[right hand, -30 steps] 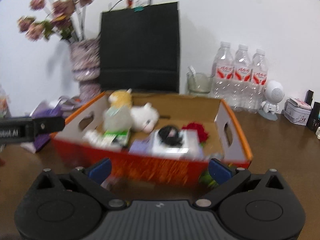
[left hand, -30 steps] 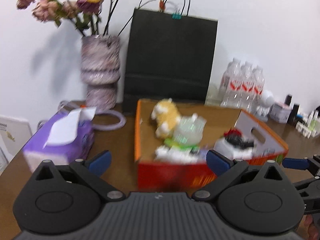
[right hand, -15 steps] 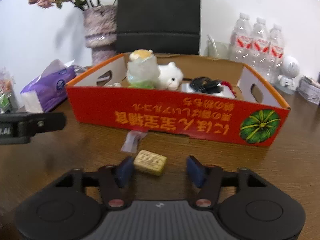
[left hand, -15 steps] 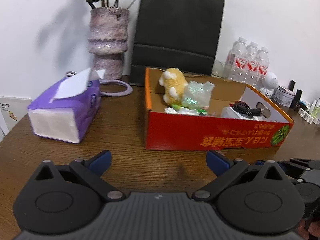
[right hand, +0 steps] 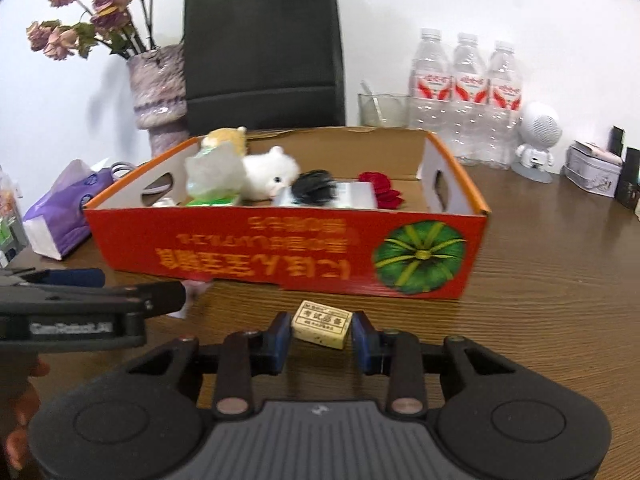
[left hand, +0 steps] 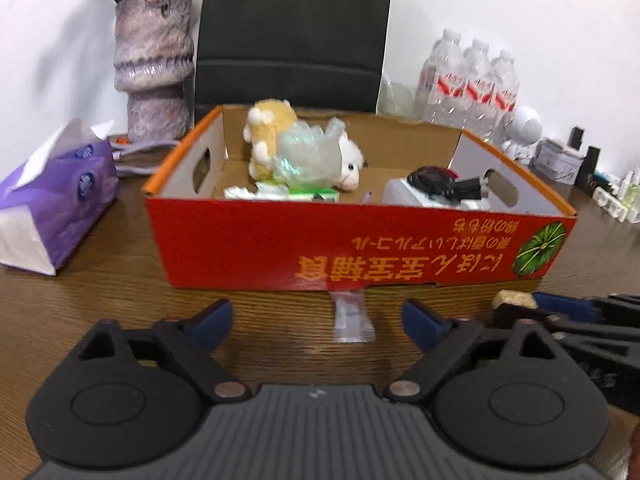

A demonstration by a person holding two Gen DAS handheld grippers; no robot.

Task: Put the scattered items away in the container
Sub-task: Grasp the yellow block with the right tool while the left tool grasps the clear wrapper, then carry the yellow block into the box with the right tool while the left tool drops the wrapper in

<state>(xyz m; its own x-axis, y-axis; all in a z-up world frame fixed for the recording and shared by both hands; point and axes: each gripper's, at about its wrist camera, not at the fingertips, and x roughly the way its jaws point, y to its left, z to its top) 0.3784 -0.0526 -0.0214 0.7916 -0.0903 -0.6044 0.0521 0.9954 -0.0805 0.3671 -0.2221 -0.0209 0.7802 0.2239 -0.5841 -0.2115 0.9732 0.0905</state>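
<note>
Right gripper (right hand: pixel 320 330) sat low over the wooden table (right hand: pixel 560 280), jaws closing around a small tan eraser block (right hand: pixel 322 323); the blue pads stood just beside its two ends, and I could not tell whether they pressed on it yet. Left gripper (left hand: pixel 316 318) hovered beside it, jaws closing but well apart, with a small clear plastic sachet (left hand: pixel 350 315) lying on the table between the fingertips, untouched.

Largest thing behind: black paper bag (right hand: pixel 262 56) against the wall. In front of it the red cardboard box (right hand: pixel 280 256), printed with yellow characters and a green pumpkin, open-topped, near wall facing both grippers. Sachet lay just beside the foot of that wall; eraser a little nearer the camera, outside the box.

Inside the box: white plush animal (right hand: pixel 272 172), yellow plush animal (left hand: pixel 270 132), crumpled clear bag (left hand: pixel 306 154), black coiled cable (right hand: pixel 314 186) on a white block, something red (right hand: pixel 380 188) at the back.

Left of the box: marbled vase (right hand: pixel 158 92) with dried roses, purple tissue pack (left hand: pixel 56 200). Right: three water bottles (right hand: pixel 466 92), small white robot figure (right hand: pixel 538 136).
</note>
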